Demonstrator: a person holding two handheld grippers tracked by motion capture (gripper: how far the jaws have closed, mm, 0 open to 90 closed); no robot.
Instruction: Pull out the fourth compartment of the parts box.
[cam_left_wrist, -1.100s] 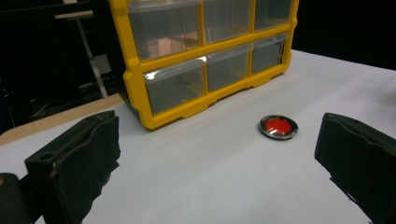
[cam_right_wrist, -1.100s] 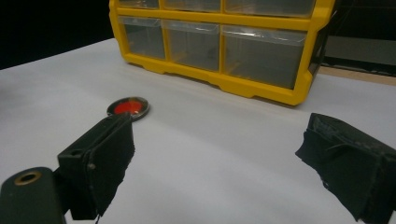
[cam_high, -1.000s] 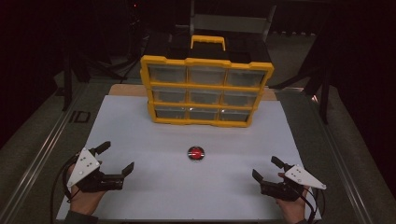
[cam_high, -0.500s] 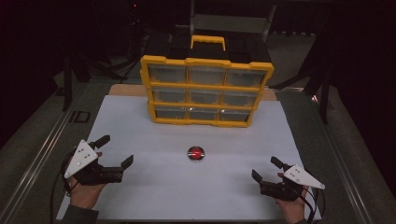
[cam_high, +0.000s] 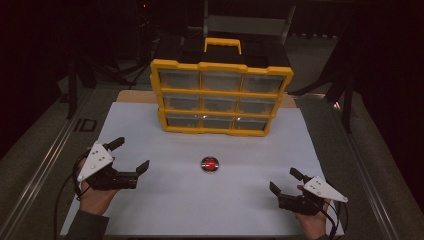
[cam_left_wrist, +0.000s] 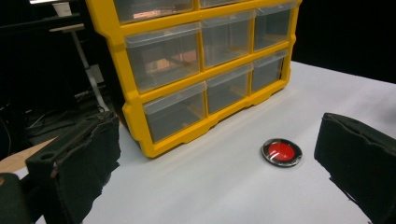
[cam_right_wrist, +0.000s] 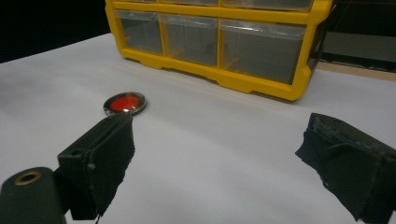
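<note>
The left tongs (cam_high: 131, 156), black with a grey three-cornered plate on top, sit in the person's left hand (cam_high: 95, 197) with the jaws spread wide, holding and touching nothing; they lie well to the left of the small round red disc with a shiny metal rim (cam_high: 210, 164). The right tongs (cam_high: 286, 181), of the same make, are gripped by the right hand (cam_high: 312, 220) with the jaws likewise wide apart and empty, well to the right of the disc and nearer the person than it. The disc lies flat and alone on the white sheet covering the surface (cam_high: 165, 210), roughly midway between the two tongs. Beyond the disc stands the yellow plastic organiser cabinet with nine clear drawers in three rows (cam_high: 220, 97), all shut, a yellow carry handle (cam_high: 222, 45) on its top. Behind the cabinet the room is dark, with a grey metal frame (cam_high: 247, 22) dimly visible.
</note>
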